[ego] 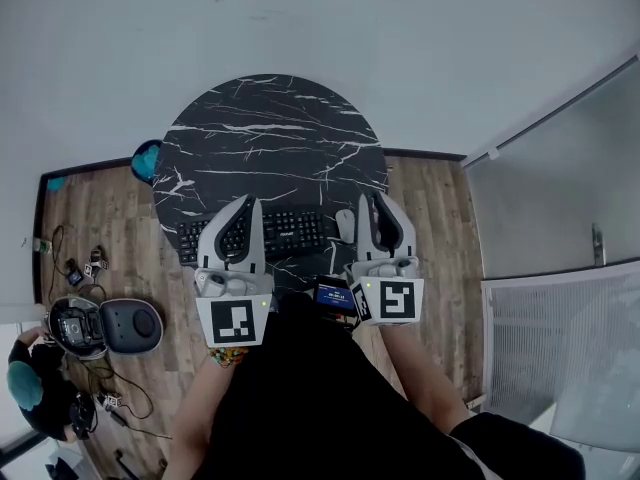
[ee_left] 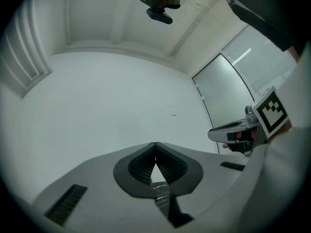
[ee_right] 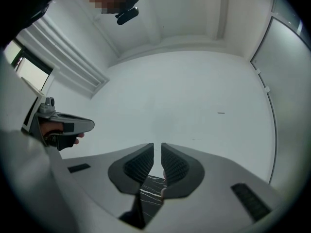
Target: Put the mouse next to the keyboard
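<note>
A white mouse (ego: 345, 225) lies on the round black marble table (ego: 270, 138), just right of the black keyboard (ego: 290, 233). My left gripper (ego: 247, 200) hovers over the keyboard's left half; in the left gripper view its jaws (ee_left: 155, 144) meet at the tips with nothing held. My right gripper (ego: 368, 198) hangs just right of the mouse, apart from it. In the right gripper view its jaws (ee_right: 157, 145) stand with a narrow slit between the pads and nothing in it. Both gripper views face a white wall, with only a sliver of marble below the jaws.
A small lit screen (ego: 335, 296) sits at the table's near edge. On the wooden floor to the left lie an open grey case (ego: 105, 326), cables and a teal object (ego: 147, 158). A person (ego: 25, 383) crouches at bottom left. A white grille panel (ego: 560, 348) stands on the right.
</note>
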Available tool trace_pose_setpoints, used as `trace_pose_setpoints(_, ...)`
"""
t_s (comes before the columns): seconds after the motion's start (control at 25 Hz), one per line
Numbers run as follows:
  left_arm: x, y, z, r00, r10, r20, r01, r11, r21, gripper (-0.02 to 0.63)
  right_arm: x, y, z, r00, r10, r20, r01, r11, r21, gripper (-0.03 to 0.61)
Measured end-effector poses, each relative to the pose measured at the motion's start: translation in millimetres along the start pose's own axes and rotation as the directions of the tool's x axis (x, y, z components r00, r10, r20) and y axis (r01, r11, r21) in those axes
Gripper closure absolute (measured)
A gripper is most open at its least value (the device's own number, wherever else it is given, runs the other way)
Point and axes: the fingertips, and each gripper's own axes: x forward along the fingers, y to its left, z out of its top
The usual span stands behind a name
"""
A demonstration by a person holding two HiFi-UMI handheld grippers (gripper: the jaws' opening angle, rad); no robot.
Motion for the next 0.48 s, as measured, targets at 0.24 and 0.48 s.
trace_pose_setpoints(0.24,0,1,0,1.000,-0.004,-0.001,0.004,1.000,0.017,0.601,-6,14,1,1.000,0.022,0.001,-0.022,0.999,-0.027,0.525)
trace_pose_setpoints(0.48,-1,-4,-1,1.000,-0.012,0.001,0.012,1.000,0.011,0.601,-7,31,2,0.998,0.062,-0.003,-0.062,0.998,-0.016,0.525)
